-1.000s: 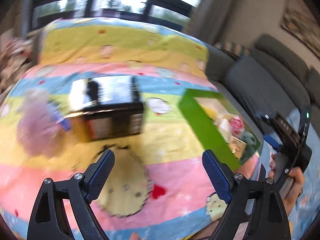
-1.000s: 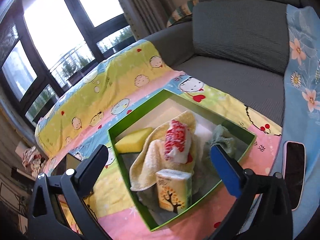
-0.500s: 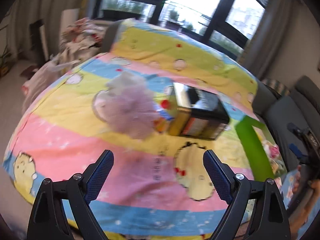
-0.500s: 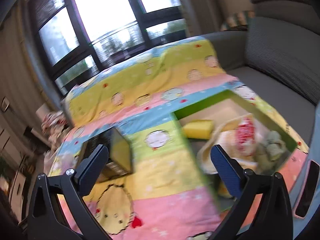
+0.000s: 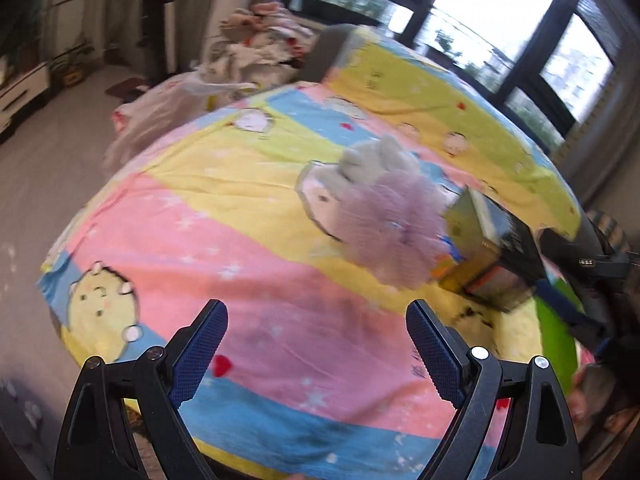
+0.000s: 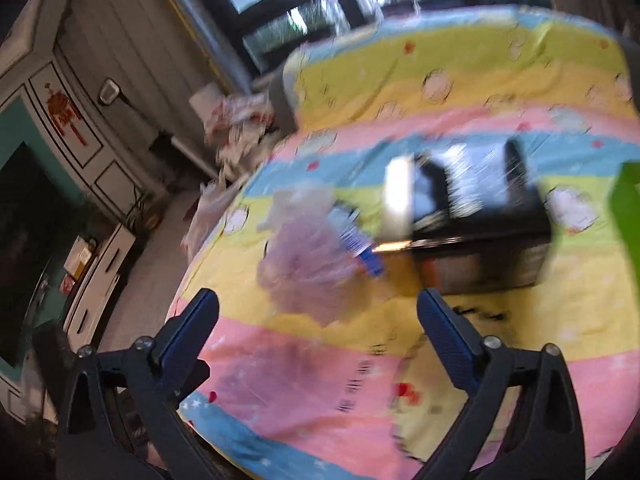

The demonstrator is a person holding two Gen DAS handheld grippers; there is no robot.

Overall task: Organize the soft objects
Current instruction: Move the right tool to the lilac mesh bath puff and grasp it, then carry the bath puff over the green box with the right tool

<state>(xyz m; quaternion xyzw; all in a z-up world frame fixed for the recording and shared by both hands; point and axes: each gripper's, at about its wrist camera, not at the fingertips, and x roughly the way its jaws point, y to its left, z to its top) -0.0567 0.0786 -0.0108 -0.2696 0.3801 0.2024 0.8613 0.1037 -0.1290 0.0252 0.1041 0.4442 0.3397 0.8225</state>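
On the striped blanket [image 5: 248,240], both grippers have swung from the green box [image 6: 628,216] toward the purple mesh puff [image 5: 394,226] beside the black box [image 6: 480,232]. Left gripper [image 5: 316,346] released; right gripper [image 6: 318,338] empty, jaws closing. Next pickup appears intended.

Daylit room, two blurry fisheye views.
Bright windows [image 5: 520,36] glare white; right wrist view smeared by motion; edges curve and darken.

I find my left gripper [image 5: 316,354] angled downward, its 2 blue-padded fingers [image 5: 430,350] spread wide with nothing between them. My right gripper [image 6: 318,348] likewise tilts downward; its jaws are closing from a wide spread, and nothing is between them.
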